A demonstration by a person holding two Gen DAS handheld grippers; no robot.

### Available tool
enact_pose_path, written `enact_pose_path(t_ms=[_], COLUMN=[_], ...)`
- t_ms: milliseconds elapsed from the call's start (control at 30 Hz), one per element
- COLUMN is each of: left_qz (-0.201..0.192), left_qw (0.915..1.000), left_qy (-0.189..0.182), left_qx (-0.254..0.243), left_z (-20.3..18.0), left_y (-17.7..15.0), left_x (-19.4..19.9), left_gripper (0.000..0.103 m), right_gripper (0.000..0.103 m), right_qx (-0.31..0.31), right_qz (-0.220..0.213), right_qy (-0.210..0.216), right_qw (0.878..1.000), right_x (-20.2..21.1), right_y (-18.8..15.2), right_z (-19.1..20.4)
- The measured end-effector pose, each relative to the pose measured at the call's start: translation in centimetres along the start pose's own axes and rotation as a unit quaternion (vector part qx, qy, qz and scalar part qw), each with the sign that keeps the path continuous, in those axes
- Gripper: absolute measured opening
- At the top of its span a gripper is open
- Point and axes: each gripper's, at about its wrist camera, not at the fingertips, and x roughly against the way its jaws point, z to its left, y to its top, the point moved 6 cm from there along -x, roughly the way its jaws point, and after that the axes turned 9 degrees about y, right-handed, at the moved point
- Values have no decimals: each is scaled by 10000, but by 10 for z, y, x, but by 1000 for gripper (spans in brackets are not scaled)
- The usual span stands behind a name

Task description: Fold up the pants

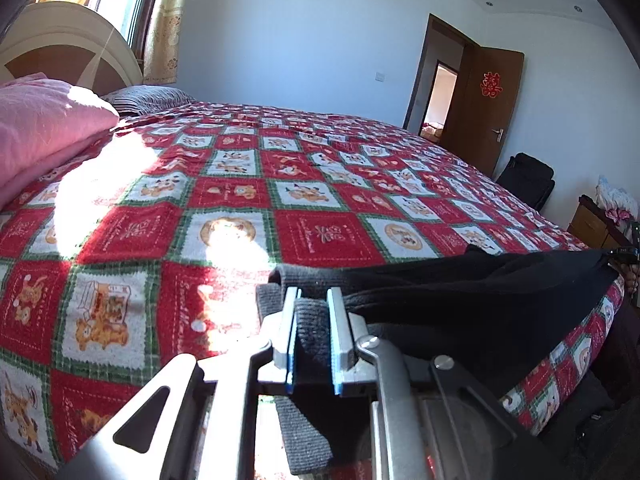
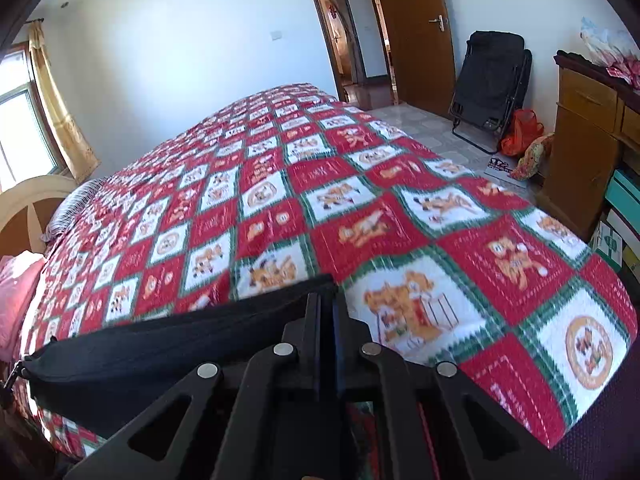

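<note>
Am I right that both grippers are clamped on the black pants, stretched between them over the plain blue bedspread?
Not quite. The bedspread is not plain blue: it is a red, white and green check with cartoon prints, as the right wrist view shows. The rest holds: the left gripper and the right gripper are each shut on the black pants, which stretch between them.

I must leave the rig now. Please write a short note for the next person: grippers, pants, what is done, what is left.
Left gripper: shut on the ribbed waistband of the pants.
Right gripper: shut on the other end of the pants.
The pants hang stretched between both grippers, over the near edge of the bed.
Done: pants picked up and held.
Left: lay them flat on the bed, then fold.
</note>
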Motion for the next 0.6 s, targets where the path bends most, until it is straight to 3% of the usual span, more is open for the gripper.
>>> enact_pose_path(t_ms=[167,267,367,400,467,500,600], left_qz=[42,68,29,8,7,9,44], left_qw=[10000,9999,9999,9999,9995,9992,9975], left_qy=[-10,37,117,158,302,401,662], left_qx=[-70,-101,-67,-38,25,69,231], left_z=[6,12,22,27,39,46,63], left_y=[-14,-22,-29,-31,-34,-34,-35], left_x=[7,13,26,30,36,38,43], left_gripper=[25,37,57,62,63,63,63], right_gripper=[5,6,9,12,41,48,51], right_qx=[201,292,540,622,744,754,827], right_qz=[148,252,326,339,332,288,105], right_qy=[-71,-41,-194,-292,-591,-600,-674], right_qw=[9997,9992,9978,9971,9949,9949,9942], right_x=[6,13,25,29,40,45,59], right_y=[-13,-19,-24,-25,-28,-28,-25], right_z=[-3,-2,2,2,3,5,18])
